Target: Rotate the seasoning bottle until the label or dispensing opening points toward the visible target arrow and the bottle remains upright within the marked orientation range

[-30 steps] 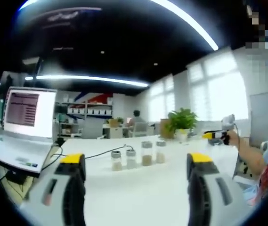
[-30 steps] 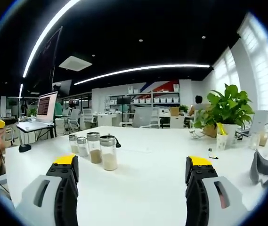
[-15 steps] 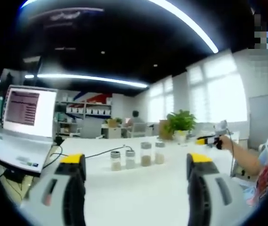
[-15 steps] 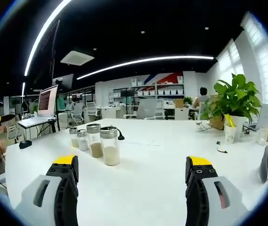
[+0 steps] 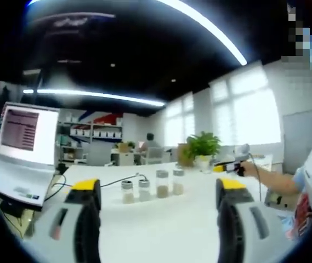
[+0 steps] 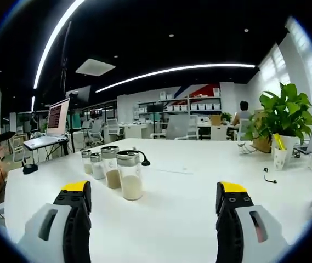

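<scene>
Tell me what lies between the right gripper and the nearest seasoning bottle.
Bare white table, in the right gripper view, separates the open right gripper from the nearest seasoning bottle.

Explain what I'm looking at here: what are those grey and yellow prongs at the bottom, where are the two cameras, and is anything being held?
A person holds one hand-held gripper in each hand, and a fisheye camera rides on each. The prongs are that gripper's own two jaws. In the left gripper view the left hand-held gripper stands open and empty; in the right gripper view the right hand-held gripper is open and empty too. Both look across a white table. On it stand four seasoning bottles in a row, upright and untouched; the nearest bottle holds pale powder. A laptop and a potted plant are also there. I can make out no target arrow.
</scene>
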A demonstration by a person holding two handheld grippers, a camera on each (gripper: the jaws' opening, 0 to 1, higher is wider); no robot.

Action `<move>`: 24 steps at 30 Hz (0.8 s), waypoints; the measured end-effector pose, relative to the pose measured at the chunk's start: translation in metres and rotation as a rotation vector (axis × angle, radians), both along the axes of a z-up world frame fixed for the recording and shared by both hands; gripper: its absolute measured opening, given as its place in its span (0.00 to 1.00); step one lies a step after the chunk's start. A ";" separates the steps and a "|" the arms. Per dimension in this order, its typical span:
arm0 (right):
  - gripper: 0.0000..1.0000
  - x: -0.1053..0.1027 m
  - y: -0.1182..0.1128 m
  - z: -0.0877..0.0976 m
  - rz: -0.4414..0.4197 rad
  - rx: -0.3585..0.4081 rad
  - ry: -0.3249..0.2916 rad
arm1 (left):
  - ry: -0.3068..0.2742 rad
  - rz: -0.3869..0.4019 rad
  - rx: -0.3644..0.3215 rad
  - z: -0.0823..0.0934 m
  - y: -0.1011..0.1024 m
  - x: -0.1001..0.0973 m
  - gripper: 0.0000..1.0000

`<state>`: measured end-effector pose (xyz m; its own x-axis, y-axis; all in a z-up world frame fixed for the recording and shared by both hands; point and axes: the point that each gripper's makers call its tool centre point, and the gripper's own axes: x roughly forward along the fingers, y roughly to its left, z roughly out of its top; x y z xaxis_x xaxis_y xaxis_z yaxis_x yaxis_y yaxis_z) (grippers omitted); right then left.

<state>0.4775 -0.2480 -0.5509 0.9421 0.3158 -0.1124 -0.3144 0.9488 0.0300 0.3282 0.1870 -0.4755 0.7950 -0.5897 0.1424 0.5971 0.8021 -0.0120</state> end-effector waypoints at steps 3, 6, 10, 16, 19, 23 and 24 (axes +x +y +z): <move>0.99 0.006 0.006 -0.002 0.019 0.025 0.001 | 0.020 0.012 0.014 -0.006 0.001 0.004 0.92; 0.99 0.013 0.009 -0.005 0.032 0.048 -0.004 | 0.029 0.013 0.021 -0.009 0.001 0.005 0.92; 0.99 0.023 0.011 -0.010 0.038 0.036 0.002 | 0.036 0.007 0.028 -0.011 -0.001 0.005 0.92; 0.99 0.034 0.019 -0.014 0.051 0.020 0.006 | 0.046 0.013 0.046 -0.015 -0.001 0.007 0.91; 0.99 0.038 0.024 -0.015 0.058 0.013 0.001 | 0.051 0.012 0.050 -0.017 -0.002 0.008 0.91; 0.99 0.050 0.033 -0.016 0.095 0.026 0.001 | 0.056 0.010 0.052 -0.018 -0.002 0.008 0.91; 0.99 0.054 0.033 -0.015 0.093 0.026 -0.001 | 0.056 0.010 0.053 -0.018 -0.002 0.009 0.91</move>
<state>0.5311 -0.2150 -0.5663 0.9086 0.4048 -0.1025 -0.4013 0.9144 0.0536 0.3368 0.1854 -0.4936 0.8068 -0.5871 0.0663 0.5886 0.8084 -0.0030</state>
